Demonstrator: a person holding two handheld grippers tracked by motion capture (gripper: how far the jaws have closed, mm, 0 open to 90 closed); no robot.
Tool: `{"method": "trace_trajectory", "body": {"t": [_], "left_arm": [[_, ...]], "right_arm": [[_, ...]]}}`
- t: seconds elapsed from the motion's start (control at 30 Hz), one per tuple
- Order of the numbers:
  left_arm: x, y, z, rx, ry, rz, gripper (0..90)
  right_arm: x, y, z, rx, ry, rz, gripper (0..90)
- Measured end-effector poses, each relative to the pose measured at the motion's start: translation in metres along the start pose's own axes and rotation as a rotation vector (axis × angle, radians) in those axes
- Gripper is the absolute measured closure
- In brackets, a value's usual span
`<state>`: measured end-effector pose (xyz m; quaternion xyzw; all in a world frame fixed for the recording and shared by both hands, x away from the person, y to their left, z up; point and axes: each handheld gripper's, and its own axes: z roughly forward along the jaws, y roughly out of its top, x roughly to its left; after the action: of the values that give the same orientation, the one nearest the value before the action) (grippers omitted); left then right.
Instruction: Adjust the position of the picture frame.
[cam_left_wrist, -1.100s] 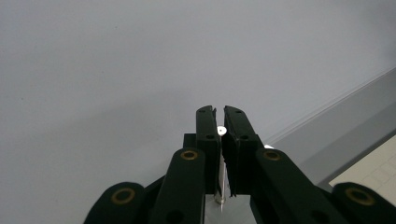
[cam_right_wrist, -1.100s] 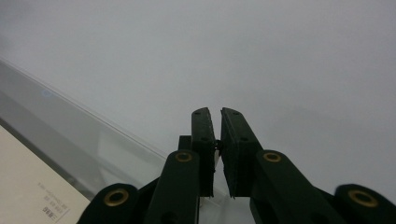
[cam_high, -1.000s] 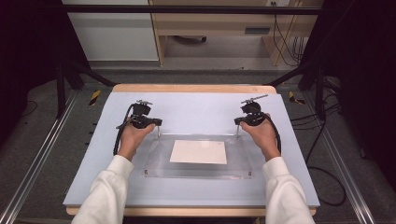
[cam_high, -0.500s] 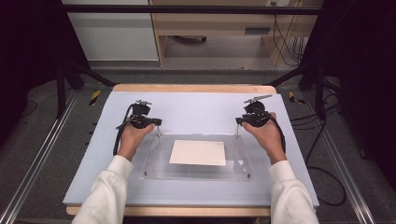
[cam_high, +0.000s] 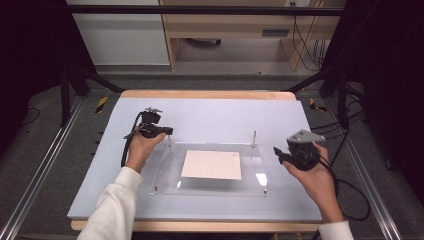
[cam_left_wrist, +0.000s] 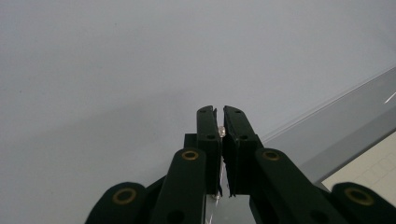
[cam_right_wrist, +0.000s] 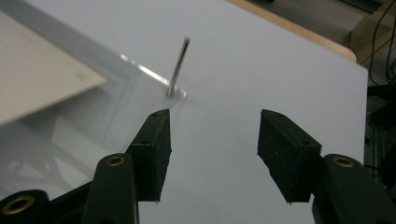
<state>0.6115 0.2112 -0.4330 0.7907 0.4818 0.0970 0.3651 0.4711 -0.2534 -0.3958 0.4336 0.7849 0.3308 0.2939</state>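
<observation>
A clear acrylic plate (cam_high: 167, 172) lies on the pale blue mat with a cream sheet (cam_high: 212, 164) under it. At its far left corner my left gripper (cam_high: 168, 133) is shut on a small metal pin (cam_left_wrist: 221, 132), which glints between the closed jaws of the left gripper (cam_left_wrist: 219, 114). A second upright metal pin (cam_high: 254, 138) stands free at the plate's far right corner. My right gripper (cam_high: 278, 153) hangs open to the right of the plate, apart from it. In the right gripper view that pin (cam_right_wrist: 178, 65) rises beyond the spread jaws of my right gripper (cam_right_wrist: 212, 126).
Small fasteners mark the plate's near corners (cam_high: 265, 190). The mat (cam_high: 225, 115) extends well beyond the plate toward the far edge. Cables trail from both grippers, and a black frame with rails surrounds the table.
My right gripper has pulled back from the far right pin, down and to the right, and now stands open. The left gripper has stayed at its corner.
</observation>
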Motion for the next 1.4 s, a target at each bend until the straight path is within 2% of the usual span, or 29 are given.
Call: {"method": "trace_trajectory", "body": {"t": [0.1,0.27,0.43,0.6,0.83,0.97,1.1,1.4], "left_arm": [[0.0,0.0,0.0,0.0,0.001,-0.001,85.1],[0.0,0.0,0.0,-0.002,0.004,-0.005,85.1],[-0.001,0.0,0.0,0.002,0.006,0.001,85.1],[-0.001,0.0,0.0,0.004,0.007,0.002,85.1],[-0.001,0.0,0.0,0.003,0.009,0.0,85.1],[-0.001,0.0,0.0,0.004,0.009,0.004,85.1],[-0.001,0.0,0.0,0.004,0.009,0.002,85.1],[-0.001,0.0,0.0,0.006,0.009,0.008,85.1]], "right_arm": [[0.006,-0.03,-0.013,0.02,-0.016,-0.003,43.1],[0.012,-0.07,-0.029,0.014,-0.016,0.032,42.9],[0.023,-0.092,-0.032,0.038,0.004,0.021,40.5],[0.037,-0.106,-0.035,0.027,0.023,-0.046,37.7],[0.055,-0.111,-0.035,0.028,0.071,-0.131,34.2],[0.063,-0.108,-0.034,0.02,0.091,-0.152,33.3],[0.069,-0.103,-0.033,0.008,0.115,-0.161,31.0],[0.082,-0.084,-0.029,-0.053,0.152,-0.233,30.6]]}}
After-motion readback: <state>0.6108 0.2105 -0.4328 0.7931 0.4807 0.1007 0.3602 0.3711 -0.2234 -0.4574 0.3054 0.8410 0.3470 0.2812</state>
